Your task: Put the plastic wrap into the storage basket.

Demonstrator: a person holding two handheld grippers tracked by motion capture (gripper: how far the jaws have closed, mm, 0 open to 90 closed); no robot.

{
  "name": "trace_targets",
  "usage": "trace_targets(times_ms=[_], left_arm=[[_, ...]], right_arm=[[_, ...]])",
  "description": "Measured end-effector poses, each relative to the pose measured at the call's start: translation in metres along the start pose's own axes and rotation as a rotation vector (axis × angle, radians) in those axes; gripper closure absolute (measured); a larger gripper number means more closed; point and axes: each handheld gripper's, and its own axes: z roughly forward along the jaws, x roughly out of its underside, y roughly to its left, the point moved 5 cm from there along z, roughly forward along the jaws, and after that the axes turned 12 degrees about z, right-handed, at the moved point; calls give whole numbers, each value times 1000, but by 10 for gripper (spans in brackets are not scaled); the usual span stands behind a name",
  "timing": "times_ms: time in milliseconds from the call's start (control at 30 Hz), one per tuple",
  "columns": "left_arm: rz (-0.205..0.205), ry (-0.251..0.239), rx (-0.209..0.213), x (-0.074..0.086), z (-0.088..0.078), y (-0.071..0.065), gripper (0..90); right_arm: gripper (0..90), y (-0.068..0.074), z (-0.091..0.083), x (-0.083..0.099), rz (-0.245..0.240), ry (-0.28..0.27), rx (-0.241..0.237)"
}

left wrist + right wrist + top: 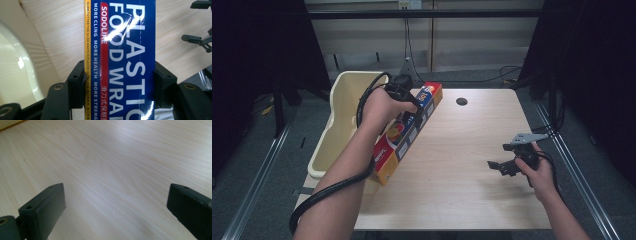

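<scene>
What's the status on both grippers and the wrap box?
Left gripper shut on plastic wrap box, beside cream bin. Right gripper open, empty, over table. Nothing in the way.

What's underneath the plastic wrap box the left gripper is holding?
The plastic wrap box, clamped in the left gripper, has the wooden table under it. The box itself covers whatever lies directly beneath.

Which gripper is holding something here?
The left gripper: its jaws clamp the plastic wrap box. The right gripper is open over bare table.
</scene>
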Motion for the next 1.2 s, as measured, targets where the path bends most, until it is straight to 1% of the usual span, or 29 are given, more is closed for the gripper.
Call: trace_targets(times_ms=[33, 67, 100, 167, 233, 267, 300, 400, 467, 533, 667, 767, 800, 833, 867, 900, 967, 1100, 1133, 1167, 1200], left_arm=[[1, 10, -8, 1, -2, 1, 408], [1, 10, -8, 1, -2, 1, 408], [-5, 1, -1, 1, -3, 1, 408], [-10, 3, -2, 2, -7, 4, 408], [-19, -3, -6, 3, -10, 6, 408], [-15, -1, -15, 3, -13, 8, 408], [-25, -3, -16, 4, -14, 8, 408], [-27, 1, -13, 5, -17, 10, 408], [-35, -8, -19, 6, -21, 12, 407], [-39, -5, -15, 7, -23, 13, 408], [-41, -3, -20, 10, -27, 16, 408], [-59, -4, -19, 12, -29, 19, 408], [-55, 3, -25, 13, -31, 21, 408], [-66, -2, -31, 14, -32, 21, 408], [-66, -2, -31, 14, -32, 21, 408], [-64, 7, -22, 14, -33, 22, 408], [-65, -1, -26, 15, -36, 24, 408], [-74, -1, -28, 17, -41, 27, 407], [-86, -10, -27, 17, -41, 27, 407], [-84, -5, -32, 18, -43, 29, 407], [-92, -13, -29, 18, -43, 29, 408]], right_arm=[[16, 0, 0, 0, -1, 0, 2], [16, 0, 0, 0, -1, 0, 2], [17, 0, 0, 0, 0, 0, 3], [17, 0, 0, 0, 1, -3, 7], [16, 0, 0, 0, 0, -4, 4], [17, 0, 0, 0, 0, -2, 2], [17, 0, 0, 0, -2, -1, 2], [17, 0, 0, 0, -2, 0, 0], [17, 0, 0, 0, -1, 1, -1], [17, 0, 0, 0, 0, 2, 1], [17, 0, 1, 0, -1, 4, 2], [17, 0, 2, 0, -7, 4, -1], [17, 0, 2, 0, -7, 6, 1], [17, 0, 2, 1, -4, 8, 3], [17, 0, 2, 1, -4, 8, 3], [17, 0, 2, 0, -6, 6, 4], [17, 0, 2, 0, -5, 1, 5], [17, -1, 1, 0, -5, -1, 10], [17, -1, 1, 0, -4, 0, 11], [17, -1, 1, 0, -3, 3, 7], [17, -1, 1, 0, -3, 4, 7]])
